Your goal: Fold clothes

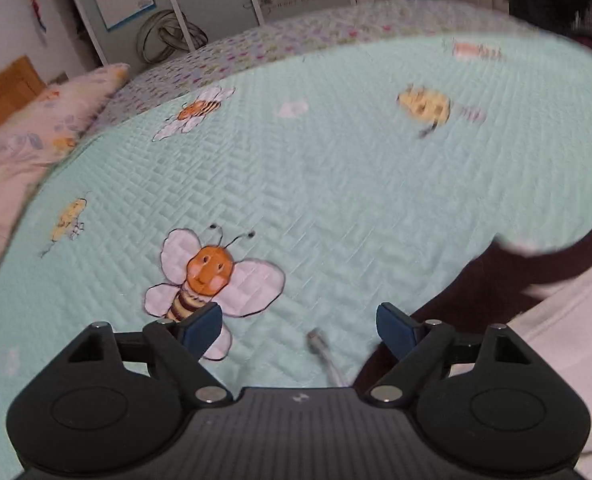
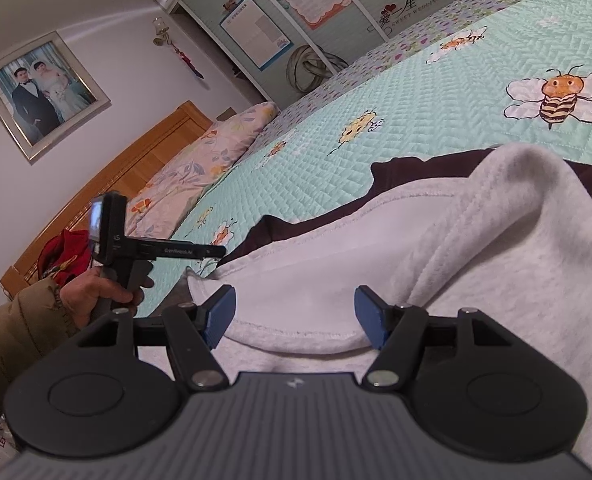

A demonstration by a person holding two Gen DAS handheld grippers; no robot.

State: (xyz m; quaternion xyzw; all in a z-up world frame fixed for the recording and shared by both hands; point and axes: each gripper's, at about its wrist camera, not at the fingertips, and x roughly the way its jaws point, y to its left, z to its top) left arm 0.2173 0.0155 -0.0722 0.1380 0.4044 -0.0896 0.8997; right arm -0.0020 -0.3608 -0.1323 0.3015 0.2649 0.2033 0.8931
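Observation:
A light grey fleece garment with a dark brown part lies on the mint bee-print quilt. A fold of it stands up just ahead of my right gripper, which hovers open over a hemmed grey edge with nothing between its fingers. In the left wrist view the same garment shows at the right edge, its dark part reaching behind the right finger. My left gripper is open above bare quilt, and a grey cord tip lies between its fingers. A hand holds the left gripper at the bed's left side.
A floral pillow and the wooden headboard sit to the left. Wardrobe doors with posters stand beyond the bed's far edge. A framed photo hangs on the wall. A red cloth lies near the hand.

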